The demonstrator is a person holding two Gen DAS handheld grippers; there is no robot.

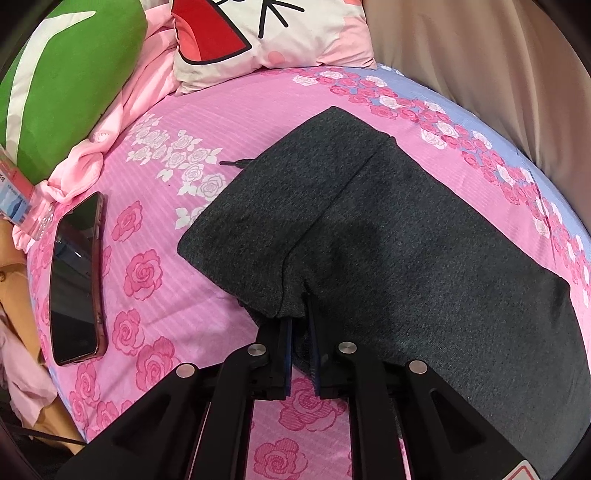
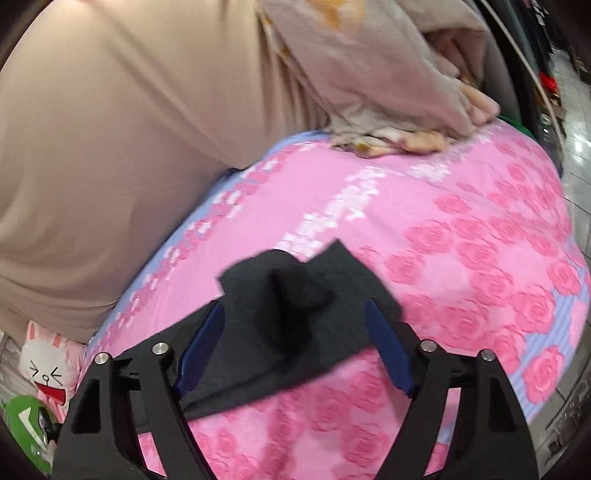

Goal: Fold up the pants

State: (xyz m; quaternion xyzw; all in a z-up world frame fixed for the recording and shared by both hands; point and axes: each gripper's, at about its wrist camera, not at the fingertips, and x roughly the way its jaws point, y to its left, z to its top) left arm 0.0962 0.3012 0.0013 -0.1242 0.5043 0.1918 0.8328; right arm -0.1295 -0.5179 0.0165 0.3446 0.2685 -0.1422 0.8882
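Note:
The dark grey pants [image 1: 369, 221] lie on the pink rose bedsheet [image 1: 155, 229], with a folded-over flap towards the left. My left gripper [image 1: 300, 321] is shut on the near edge of that flap. In the right wrist view my right gripper [image 2: 295, 310] is open, its blue pads [image 2: 388, 343] standing on either side of the bunched leg end of the pants [image 2: 280, 314], which rises between them untouched.
A phone [image 1: 75, 284] lies on the sheet at the left. A green pillow [image 1: 66, 81] and a cartoon pillow [image 1: 258, 33] sit at the head. A beige curtain [image 2: 129, 129] hangs alongside. A crumpled blanket [image 2: 388, 92] lies at the far end.

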